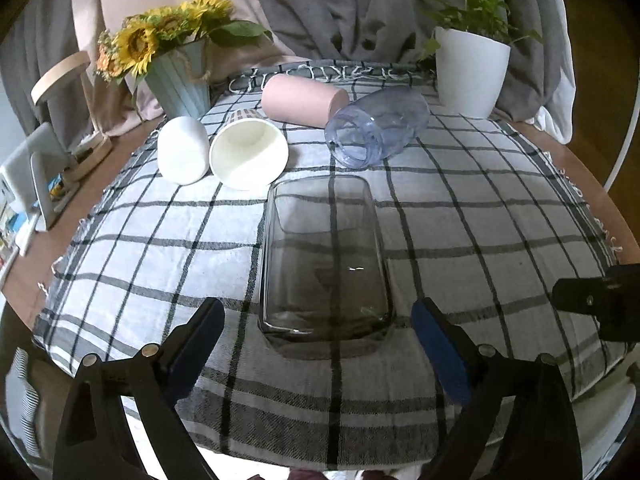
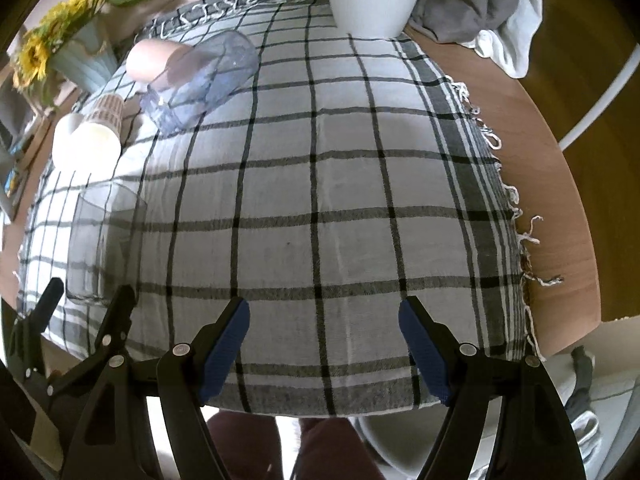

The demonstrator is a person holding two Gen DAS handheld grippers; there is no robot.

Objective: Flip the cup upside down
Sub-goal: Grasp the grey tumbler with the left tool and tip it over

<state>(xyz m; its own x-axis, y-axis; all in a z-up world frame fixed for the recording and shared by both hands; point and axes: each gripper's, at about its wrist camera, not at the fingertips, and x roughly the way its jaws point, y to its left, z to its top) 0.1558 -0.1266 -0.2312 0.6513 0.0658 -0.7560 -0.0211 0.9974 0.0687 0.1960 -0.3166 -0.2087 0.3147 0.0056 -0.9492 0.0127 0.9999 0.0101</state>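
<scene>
A clear glass cup [image 1: 326, 260] lies on its side on the checked cloth [image 1: 460, 220], base towards me. My left gripper [image 1: 318, 324] is open, its blue-padded fingers either side of the cup's near end without touching it. The cup also shows in the right wrist view [image 2: 102, 240] at the left. My right gripper [image 2: 324, 324] is open and empty over bare cloth near the table's front edge. Its black body shows at the right edge of the left wrist view [image 1: 600, 300].
Behind the glass lie a white cup [image 1: 182, 150], a paper cup [image 1: 250, 152], a pink cup [image 1: 302, 100] and a bluish clear cup [image 1: 376, 128], all on their sides. A sunflower vase [image 1: 180, 80] and a white plant pot [image 1: 470, 72] stand at the back. The cloth's fringed edge [image 2: 516, 216] meets the wooden table.
</scene>
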